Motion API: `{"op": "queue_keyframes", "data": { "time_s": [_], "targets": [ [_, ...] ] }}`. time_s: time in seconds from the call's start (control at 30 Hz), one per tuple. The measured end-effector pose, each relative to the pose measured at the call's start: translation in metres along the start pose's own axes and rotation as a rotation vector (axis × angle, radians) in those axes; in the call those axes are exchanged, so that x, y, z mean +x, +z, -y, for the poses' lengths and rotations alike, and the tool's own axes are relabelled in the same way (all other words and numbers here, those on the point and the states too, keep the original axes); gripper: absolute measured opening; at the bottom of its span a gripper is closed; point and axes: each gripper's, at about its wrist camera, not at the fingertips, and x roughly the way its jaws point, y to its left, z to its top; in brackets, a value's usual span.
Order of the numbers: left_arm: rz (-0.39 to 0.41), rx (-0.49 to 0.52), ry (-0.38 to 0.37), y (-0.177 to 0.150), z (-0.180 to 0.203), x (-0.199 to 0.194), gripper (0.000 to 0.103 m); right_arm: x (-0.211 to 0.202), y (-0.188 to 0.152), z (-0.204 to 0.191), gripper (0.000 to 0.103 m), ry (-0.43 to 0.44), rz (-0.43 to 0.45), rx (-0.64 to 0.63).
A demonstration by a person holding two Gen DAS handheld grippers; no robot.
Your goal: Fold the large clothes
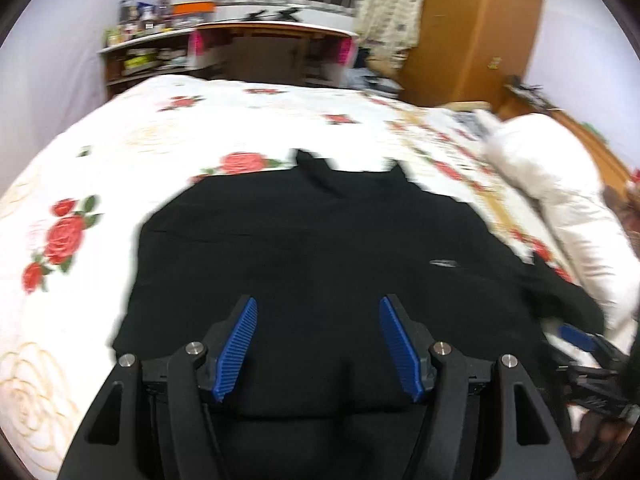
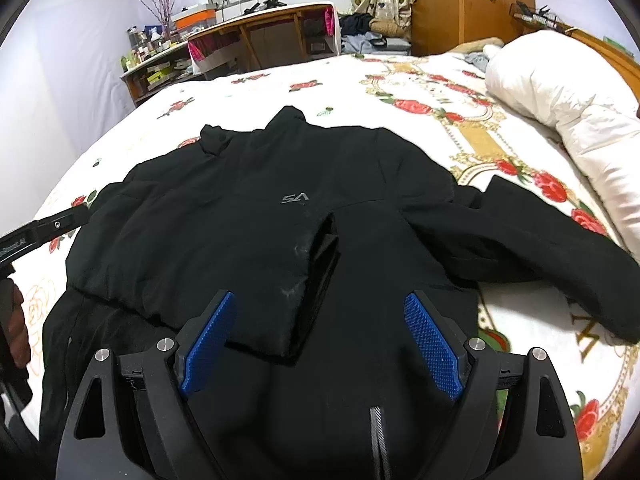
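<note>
Right wrist view: black jacket (image 2: 248, 216) lies flat on the bed (image 2: 500, 148), collar at 12 o'clock, hem toward the camera. The left side panel looks already folded over the middle, its edge running down the centre near the logo (image 2: 295, 199). The other sleeve (image 2: 560, 256) is still spread out at 3 o'clock over the floral bedspread. White duvet (image 2: 560, 100) bunched at 2 o'clock, clear of the work.

Right claw (image 2: 320, 344): jaws apart, nothing between the pads, hovering over the hem.
Left claw (image 1: 318, 346): jaws apart, empty, above the jacket's lower part; left wrist view is motion-blurred.

Step, as I read it: one side fold done and released, second side pending. Next move likely calls for the right claw to go to 3 o'clock, pinch the sleeve near the cuff, and carry it across the body without dragging the first fold.
</note>
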Motion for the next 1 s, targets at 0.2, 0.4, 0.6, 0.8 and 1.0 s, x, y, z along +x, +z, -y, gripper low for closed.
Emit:
{"op": "queue_keyframes", "data": {
  "time_s": [0.2,0.4,0.6,0.8,1.0],
  "targets": [
    [-0.037,-0.061,0.141,-0.001,-0.061,0.029,0.066,0.043,0.01,0.001,0.086,0.073,-0.072,0.078],
    [-0.085,-0.097,0.173,-0.013,-0.089,0.05,0.066,0.075,0.017,-0.015,0.037,0.139,-0.138,0.086],
    [-0.069,-0.102,0.15,-0.005,-0.083,0.056,0.066,0.068,0.061,0.001,0.009,0.106,-0.059,0.072],
    [-0.087,-0.089,0.151,-0.005,-0.071,0.079,0.079,0.101,0.077,0.02,0.008,-0.002,-0.093,0.023],
    [-0.003,-0.115,0.098,0.009,-0.082,0.05,0.08,0.1,0.064,0.058,0.008,-0.047,-0.121,0.124]
  ]
}}
